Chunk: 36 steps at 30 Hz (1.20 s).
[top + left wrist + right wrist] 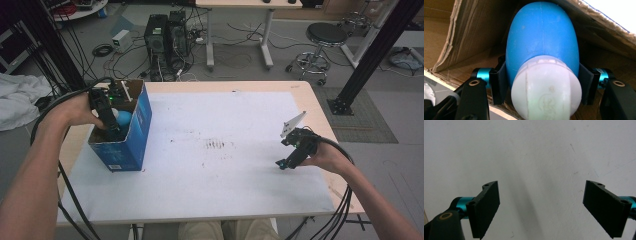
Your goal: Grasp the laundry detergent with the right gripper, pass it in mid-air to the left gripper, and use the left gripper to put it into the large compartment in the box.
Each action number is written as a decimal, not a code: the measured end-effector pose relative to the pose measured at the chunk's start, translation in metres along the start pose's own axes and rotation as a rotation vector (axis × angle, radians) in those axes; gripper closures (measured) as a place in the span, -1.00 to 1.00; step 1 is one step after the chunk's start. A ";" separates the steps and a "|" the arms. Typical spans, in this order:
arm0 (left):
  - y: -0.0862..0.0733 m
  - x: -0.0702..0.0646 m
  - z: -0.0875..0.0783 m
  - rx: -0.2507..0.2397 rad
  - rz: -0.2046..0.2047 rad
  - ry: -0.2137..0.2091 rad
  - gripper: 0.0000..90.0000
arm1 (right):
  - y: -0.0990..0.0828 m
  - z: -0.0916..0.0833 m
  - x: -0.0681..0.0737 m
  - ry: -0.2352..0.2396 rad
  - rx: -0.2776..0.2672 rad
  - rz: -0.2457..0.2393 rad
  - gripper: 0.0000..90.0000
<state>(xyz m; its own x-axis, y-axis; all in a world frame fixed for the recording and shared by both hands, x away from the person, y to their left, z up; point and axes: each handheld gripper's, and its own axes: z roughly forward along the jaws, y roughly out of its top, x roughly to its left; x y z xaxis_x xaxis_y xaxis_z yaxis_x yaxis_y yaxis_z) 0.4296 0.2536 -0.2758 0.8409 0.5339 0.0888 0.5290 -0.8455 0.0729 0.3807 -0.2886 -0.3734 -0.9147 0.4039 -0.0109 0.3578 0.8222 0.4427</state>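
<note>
A blue cardboard box [137, 131] stands open at the table's left side. My left gripper [114, 131] reaches down into it and is shut on a blue egg-shaped bulb with a white cap [542, 50]; both pads press its sides just above the cap. The same blue bulb [123, 118] peeks out beside the gripper inside the box. The brown box wall [464, 32] rises around the bulb. My right gripper [283, 163] hovers low over the white sheet [225, 150] at the right, open, its jaws wide apart with nothing between them [541, 207].
Black cables trail off both grippers over the table's front corners. Beyond the far edge are computer towers [165, 37], a stool [322, 45] and a black frame post [375, 55]. The white sheet carries faint smudges [217, 145] near its middle.
</note>
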 end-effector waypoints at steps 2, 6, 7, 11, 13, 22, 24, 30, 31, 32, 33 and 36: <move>0.000 0.000 0.000 0.013 0.000 0.007 -0.20 | 0.000 0.000 0.000 0.000 -0.001 -0.006 -0.71; 0.000 0.000 -0.001 0.016 -0.006 0.002 -0.24 | 0.000 0.000 0.001 0.000 -0.002 -0.010 -0.71; 0.000 0.000 -0.001 0.016 -0.006 0.002 -0.26 | 0.000 0.000 0.001 0.000 -0.002 -0.010 -0.71; 0.000 0.000 -0.002 0.019 -0.014 0.003 -0.31 | -0.001 -0.002 0.001 -0.001 -0.003 -0.004 -0.71; 0.000 0.000 -0.003 0.023 -0.013 -0.001 -0.32 | -0.001 -0.002 0.001 0.000 -0.003 -0.007 -0.71; -0.001 0.000 -0.006 0.023 -0.024 0.005 -0.38 | -0.001 -0.002 0.002 -0.003 -0.001 -0.004 -0.71; -0.002 0.000 -0.008 0.021 -0.027 0.009 -0.38 | -0.002 -0.002 0.002 -0.004 -0.003 -0.002 -0.71; -0.003 -0.001 -0.019 0.010 -0.029 0.024 -0.38 | -0.002 -0.002 0.002 -0.005 -0.006 0.001 -0.71; -0.003 0.000 -0.021 0.008 -0.030 0.028 -0.38 | -0.002 -0.002 0.002 -0.005 -0.006 -0.001 -0.71; -0.004 0.000 -0.022 0.008 -0.028 0.030 -0.38 | -0.002 -0.002 0.002 -0.005 -0.006 -0.001 -0.71; -0.004 0.000 -0.024 0.009 -0.027 0.034 -0.39 | -0.001 -0.002 0.003 -0.005 -0.003 0.000 -0.71; -0.004 0.001 -0.029 0.011 -0.027 0.045 -0.44 | -0.001 -0.001 0.003 -0.003 -0.005 -0.006 -0.71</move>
<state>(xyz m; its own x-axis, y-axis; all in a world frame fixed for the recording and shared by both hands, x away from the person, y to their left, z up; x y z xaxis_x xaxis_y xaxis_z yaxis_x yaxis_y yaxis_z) 0.4248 0.2576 -0.2474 0.8205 0.5563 0.1315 0.5528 -0.8308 0.0652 0.3774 -0.2884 -0.3725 -0.9161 0.4006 -0.0162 0.3518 0.8226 0.4467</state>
